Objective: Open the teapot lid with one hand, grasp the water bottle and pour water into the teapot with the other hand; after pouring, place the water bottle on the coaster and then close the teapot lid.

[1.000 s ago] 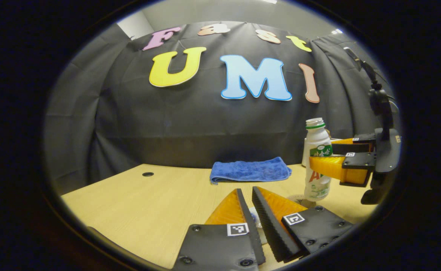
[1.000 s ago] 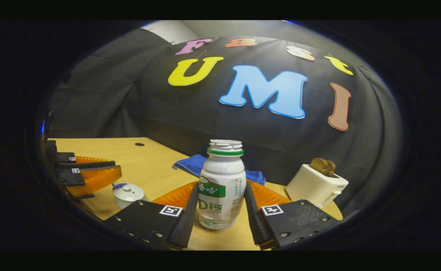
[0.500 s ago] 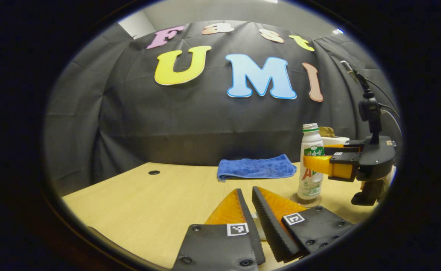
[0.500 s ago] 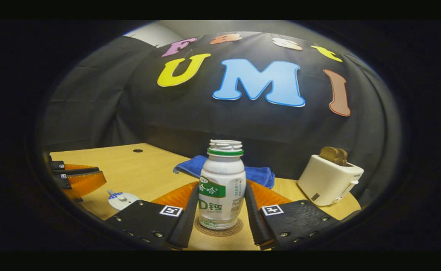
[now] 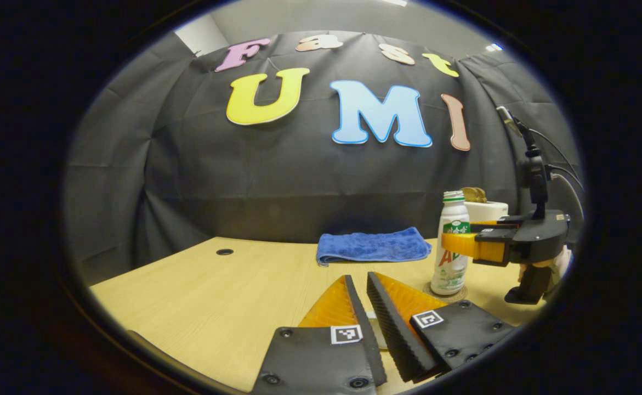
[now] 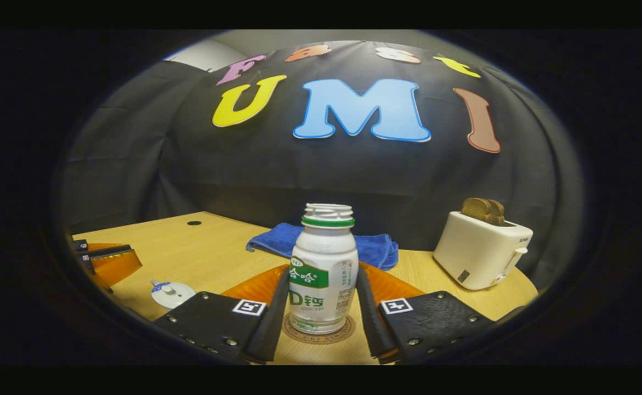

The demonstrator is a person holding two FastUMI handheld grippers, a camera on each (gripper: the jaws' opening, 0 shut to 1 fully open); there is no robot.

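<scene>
We see water bottle (image 6: 322,274) upright on coaster (image 6: 319,336) | right gripper (image 6: 321,299) fingers clamped on bottle | left gripper (image 5: 365,307) fingers nearly together, left of bottle, grip unclear

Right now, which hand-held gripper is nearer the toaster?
Right. The right hand-held gripper brackets the water bottle on the coaster, with the toaster close on its right. The left hand-held gripper sits farther off, beyond the bottle.
</scene>
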